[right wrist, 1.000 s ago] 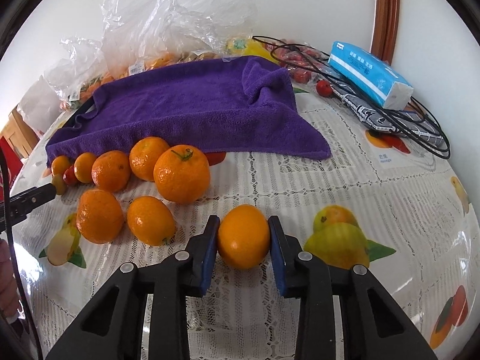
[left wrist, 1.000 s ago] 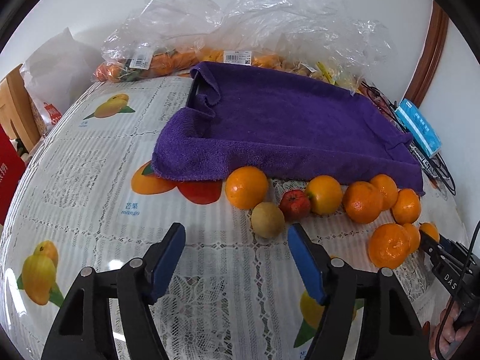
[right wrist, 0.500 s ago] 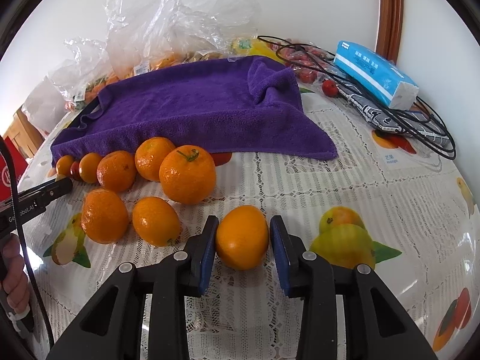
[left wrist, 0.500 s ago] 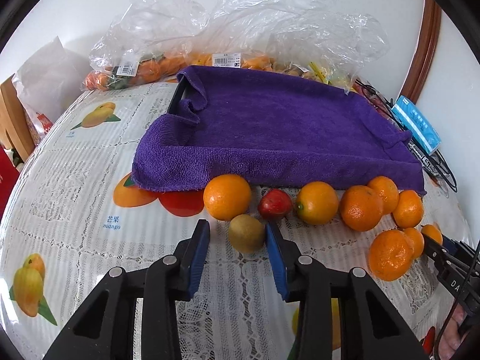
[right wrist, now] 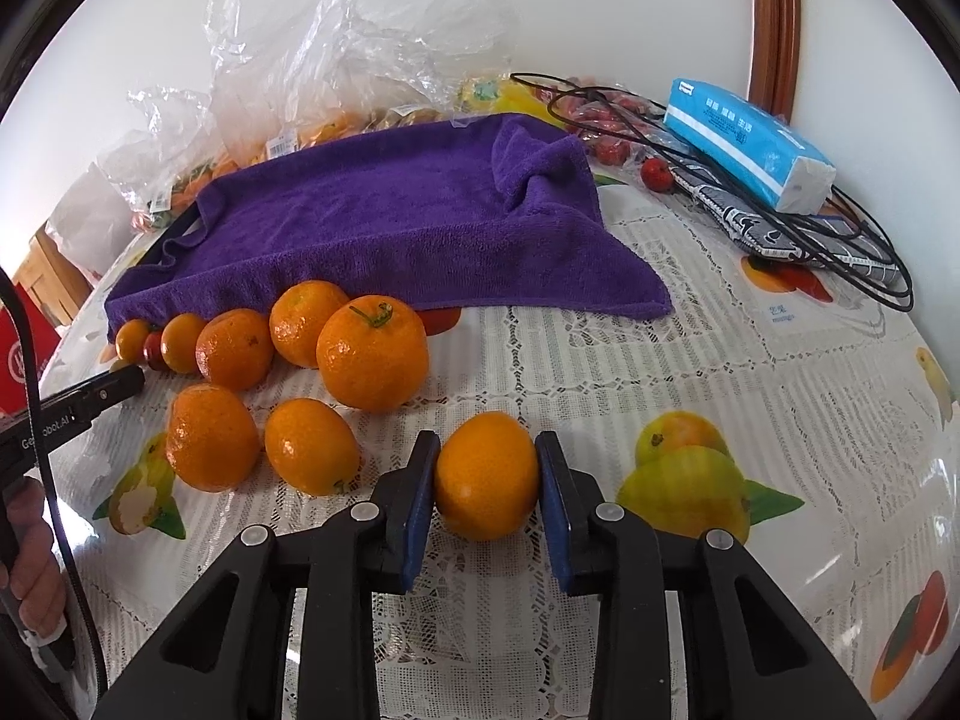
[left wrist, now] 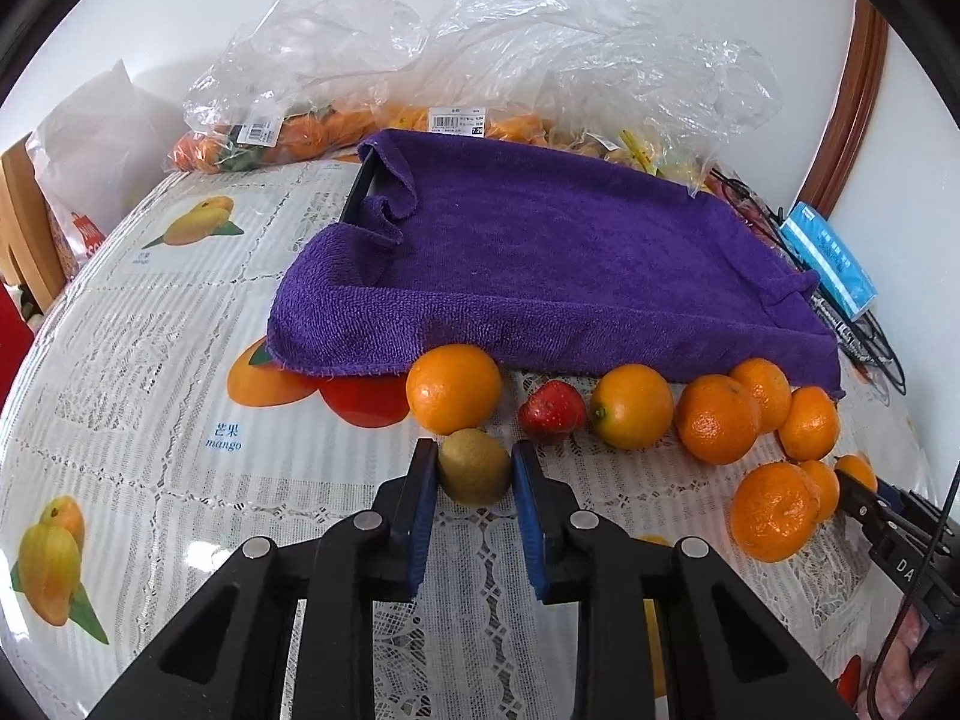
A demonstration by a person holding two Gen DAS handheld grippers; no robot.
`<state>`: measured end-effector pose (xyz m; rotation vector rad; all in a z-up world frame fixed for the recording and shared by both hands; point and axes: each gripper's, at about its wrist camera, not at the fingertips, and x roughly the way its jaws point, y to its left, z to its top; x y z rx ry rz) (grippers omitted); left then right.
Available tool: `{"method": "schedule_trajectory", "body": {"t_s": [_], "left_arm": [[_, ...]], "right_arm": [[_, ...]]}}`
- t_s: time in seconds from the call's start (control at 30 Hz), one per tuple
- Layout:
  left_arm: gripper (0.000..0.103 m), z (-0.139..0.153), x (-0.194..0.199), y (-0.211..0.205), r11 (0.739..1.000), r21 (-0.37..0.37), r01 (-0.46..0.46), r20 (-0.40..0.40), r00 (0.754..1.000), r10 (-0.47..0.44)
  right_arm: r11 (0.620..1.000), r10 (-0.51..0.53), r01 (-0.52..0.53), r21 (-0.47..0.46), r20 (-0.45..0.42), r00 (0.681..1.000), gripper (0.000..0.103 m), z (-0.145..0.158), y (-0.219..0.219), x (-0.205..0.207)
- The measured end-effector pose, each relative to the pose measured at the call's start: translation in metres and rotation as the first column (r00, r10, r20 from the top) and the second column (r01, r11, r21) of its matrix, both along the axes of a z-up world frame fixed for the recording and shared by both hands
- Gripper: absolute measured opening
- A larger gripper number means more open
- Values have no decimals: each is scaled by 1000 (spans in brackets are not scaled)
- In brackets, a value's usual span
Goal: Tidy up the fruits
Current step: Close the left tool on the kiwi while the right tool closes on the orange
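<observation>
A kiwi (left wrist: pixel 474 474) is clamped between the blue pads of the left gripper (left wrist: pixel 473 480) on the near tablecloth (left wrist: pixel 150 372). Just beyond it, an orange (left wrist: pixel 453 387) and a strawberry (left wrist: pixel 552 411) are found, backed by the purple towel (left wrist: pixel 540 264). A small orange (right wrist: pixel 486 475) is grasped by the right gripper (right wrist: pixel 487 483); two oranges (right wrist: pixel 264 444) lie to its left, a larger one (right wrist: pixel 372 353) farther off. Bare cloth is left to the right, up to the cables (right wrist: pixel 810 222) and the tissue pack (right wrist: pixel 747 141).
</observation>
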<state>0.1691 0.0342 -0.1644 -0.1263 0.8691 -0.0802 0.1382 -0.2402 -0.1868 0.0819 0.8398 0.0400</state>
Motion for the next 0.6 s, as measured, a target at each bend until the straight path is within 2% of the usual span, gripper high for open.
{"method": "schedule_trajectory", "body": {"t_s": [0.17, 0.33, 0.6], "left_arm": [[24, 2, -5, 0, 1000, -6, 9, 3, 1000, -9], [24, 8, -11, 2, 1000, -19, 10, 7, 1000, -10], [24, 40, -26, 0, 1000, -20, 17, 58, 998, -16]], "right_arm": [[1000, -16, 16, -6, 0, 1000, 32, 2, -4, -6], [1000, -14, 14, -11, 33, 999, 32, 17, -6, -11], [1000, -1, 3, -20, 115, 993, 32, 52, 2, -6]]}}
